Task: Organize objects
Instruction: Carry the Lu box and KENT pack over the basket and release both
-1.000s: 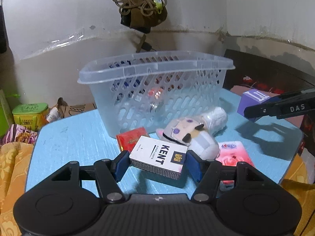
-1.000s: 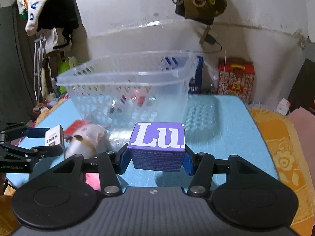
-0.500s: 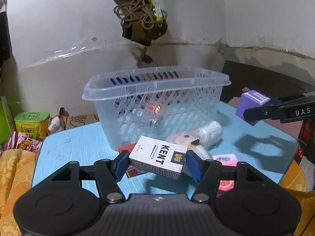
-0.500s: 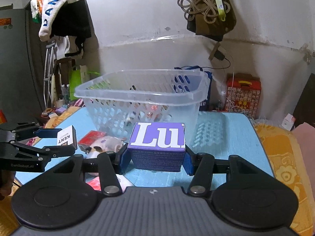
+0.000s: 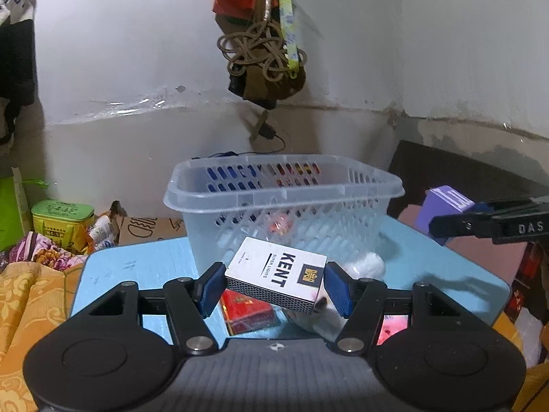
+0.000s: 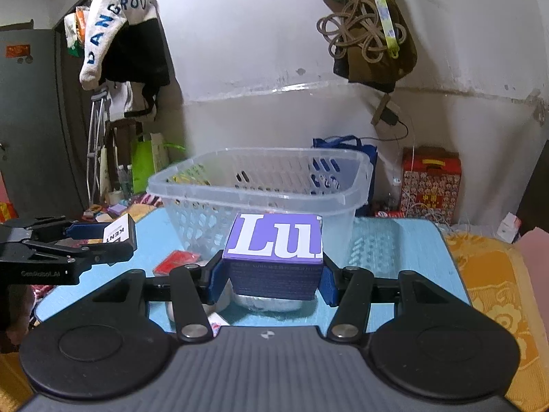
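White plush toy (image 5: 329, 322) mostly hidden behind Kent pack (image 5: 276, 276).

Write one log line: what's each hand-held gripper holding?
left hand-held gripper: shut on white KENT cardboard pack | right hand-held gripper: shut on purple cardboard box

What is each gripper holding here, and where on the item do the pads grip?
The left gripper holds the white KENT pack by its two short ends. The right gripper holds the purple box by its left and right sides.
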Demonstrator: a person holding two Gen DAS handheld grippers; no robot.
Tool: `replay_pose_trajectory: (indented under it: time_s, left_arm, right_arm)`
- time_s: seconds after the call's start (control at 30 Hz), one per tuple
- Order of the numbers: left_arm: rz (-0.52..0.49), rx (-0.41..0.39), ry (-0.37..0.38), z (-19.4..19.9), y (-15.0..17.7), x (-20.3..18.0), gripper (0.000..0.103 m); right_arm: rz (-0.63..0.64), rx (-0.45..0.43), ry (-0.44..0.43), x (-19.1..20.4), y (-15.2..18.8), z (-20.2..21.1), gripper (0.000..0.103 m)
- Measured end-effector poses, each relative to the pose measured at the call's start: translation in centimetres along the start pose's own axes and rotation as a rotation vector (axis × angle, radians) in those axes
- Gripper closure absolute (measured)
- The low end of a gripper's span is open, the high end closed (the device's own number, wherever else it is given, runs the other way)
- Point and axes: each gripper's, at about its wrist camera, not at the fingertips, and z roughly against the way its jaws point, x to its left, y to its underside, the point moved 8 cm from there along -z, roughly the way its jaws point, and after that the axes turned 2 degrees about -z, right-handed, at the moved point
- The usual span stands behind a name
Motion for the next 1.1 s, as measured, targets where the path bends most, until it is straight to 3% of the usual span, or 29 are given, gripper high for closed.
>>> replay_pose_trajectory:
  time_s: [0.37,0.73,0.9,1.1]
  left_arm:
    - [0.012,-0.059,-0.011,0.3,-4.0,-0.7,0.037]
    - [0.031,-0.116,-0.019,-1.0,-8.9,-1.0,0.037]
    - [0.043,-0.128,-0.029,-1.2,-8.4,-0.6,0.037]
    - [0.067,-0.084,-0.030,-2.1,-6.7,0.1,0.037]
  right_arm:
    - [0.006,-0.053,-0.022,0.5,-2.0,0.8,0.046]
    - [0.054,-0.029,-0.057,1.2,-5.9,-1.7,0.046]
    - [0.006,-0.056,-0.086,0.5,-6.0,-2.0,0.046]
    - [-0.006,-0.040,-0.083,0.3,-4.9,-1.7,0.046]
